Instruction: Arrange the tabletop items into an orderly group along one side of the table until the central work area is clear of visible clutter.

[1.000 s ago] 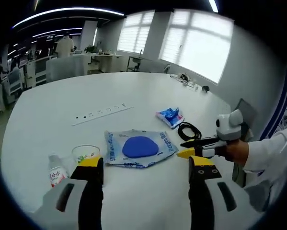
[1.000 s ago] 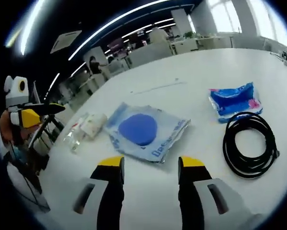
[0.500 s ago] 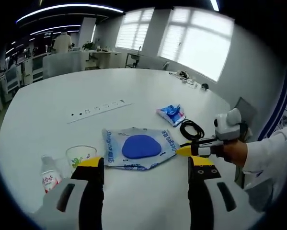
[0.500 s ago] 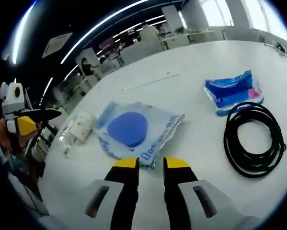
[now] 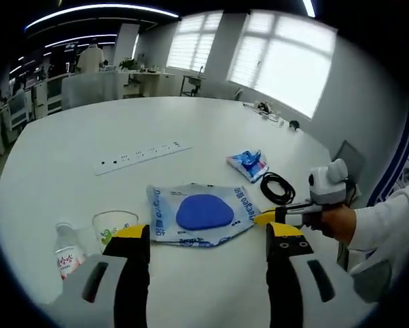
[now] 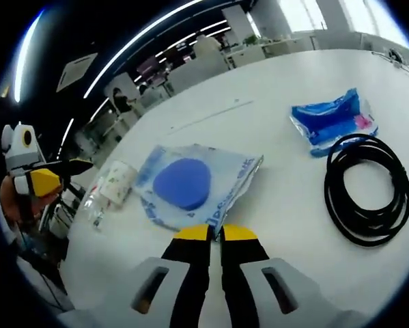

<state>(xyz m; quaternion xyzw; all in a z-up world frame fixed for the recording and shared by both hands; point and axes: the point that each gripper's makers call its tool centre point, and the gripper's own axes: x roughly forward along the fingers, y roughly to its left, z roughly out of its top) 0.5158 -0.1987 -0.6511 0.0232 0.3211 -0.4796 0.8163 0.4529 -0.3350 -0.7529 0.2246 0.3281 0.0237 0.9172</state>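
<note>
Five things were spread over the white surface [image 5: 88,130], none tidied yet: the water bottle [image 5: 66,253], cup [image 5: 113,223], blue packet [image 6: 189,186], wipes pack [image 6: 332,122] and black cable [image 6: 368,186], while the right gripper [image 6: 214,233] was pinched on the packet's edge and the left gripper [image 5: 207,234] gaped wide, holding nothing.

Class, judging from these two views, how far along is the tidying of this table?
Nothing looks grouped yet. The clear plastic bag with a blue disc lies mid-table, with the coiled black cable and blue wipes packet to one side and the clear glass cup and small water bottle to the other. In hand: the right gripper, nearly closed at the bag's edge. The left gripper is open. All items remain.
</note>
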